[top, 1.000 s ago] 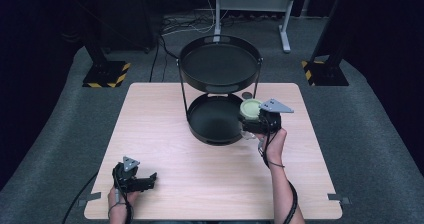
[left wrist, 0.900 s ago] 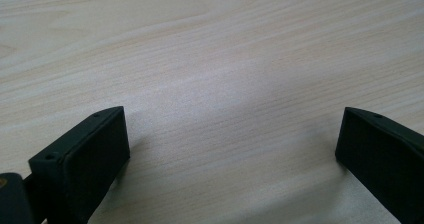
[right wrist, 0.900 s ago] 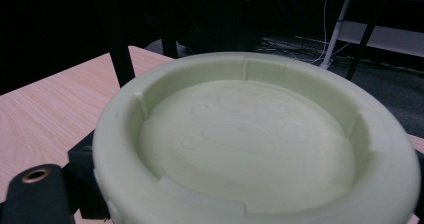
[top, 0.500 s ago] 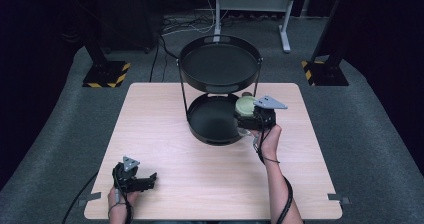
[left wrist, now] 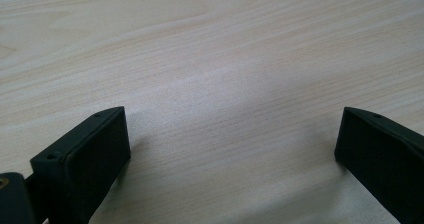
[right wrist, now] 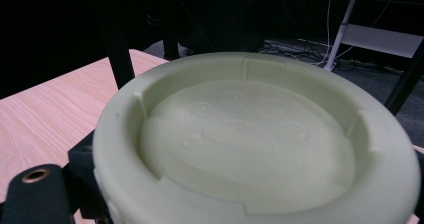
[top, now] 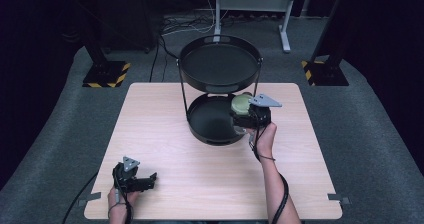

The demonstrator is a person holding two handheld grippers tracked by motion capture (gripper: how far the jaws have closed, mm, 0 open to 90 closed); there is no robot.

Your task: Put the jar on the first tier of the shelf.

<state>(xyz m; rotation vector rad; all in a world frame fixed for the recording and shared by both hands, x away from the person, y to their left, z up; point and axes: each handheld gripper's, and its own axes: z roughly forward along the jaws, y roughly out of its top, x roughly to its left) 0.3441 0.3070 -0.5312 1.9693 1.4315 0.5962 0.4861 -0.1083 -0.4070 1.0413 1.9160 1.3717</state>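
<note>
A pale green round dish [right wrist: 250, 134] with a raised rim and moulded paw-like bumps sits between the jaws of my right gripper [right wrist: 250, 204], which is shut on it. From the high view, the right gripper [top: 242, 108] holds the green dish [top: 241, 101] at the right rim of the lower tray [top: 200, 129] of a black two-tier stand. The upper tray [top: 186, 70] is bare. My left gripper [top: 151, 180] lies near the table's front left corner, jaws wide open over bare wood [left wrist: 232, 149].
The light wooden table [top: 210, 184] stands on grey carpet. Thin black posts [right wrist: 120, 34] of the stand rise close to the dish. Stand legs, cables and yellow-black striped bases [top: 105, 74] lie on the floor beyond the table.
My right gripper has carried the green dish a little to the left and farther away, in toward the stand's lower tray. The left gripper has stayed put.
</note>
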